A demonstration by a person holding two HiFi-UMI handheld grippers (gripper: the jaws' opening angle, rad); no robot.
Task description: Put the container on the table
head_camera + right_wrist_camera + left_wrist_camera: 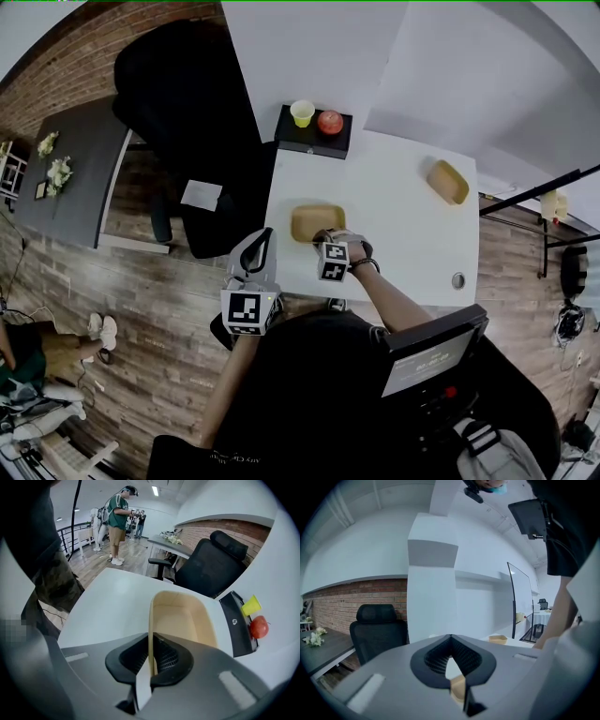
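Note:
A tan open container [314,221] [183,616] sits at the near left part of the white table [394,234]; whether its base rests on the top I cannot tell. My right gripper [324,236] [151,645] points steeply down at its near rim and is shut on the container's thin wall, which runs straight between the pads. My left gripper [265,236] [450,640] hangs off the table's left edge, about level. Its jaws meet at the tips and hold nothing.
A second tan container [448,181] [498,639] lies at the table's far right. A black tray [313,133] at the back holds a yellow cup [302,112] and a red apple [330,122]. A black office chair [187,103] stands left of the table. People stand in the background.

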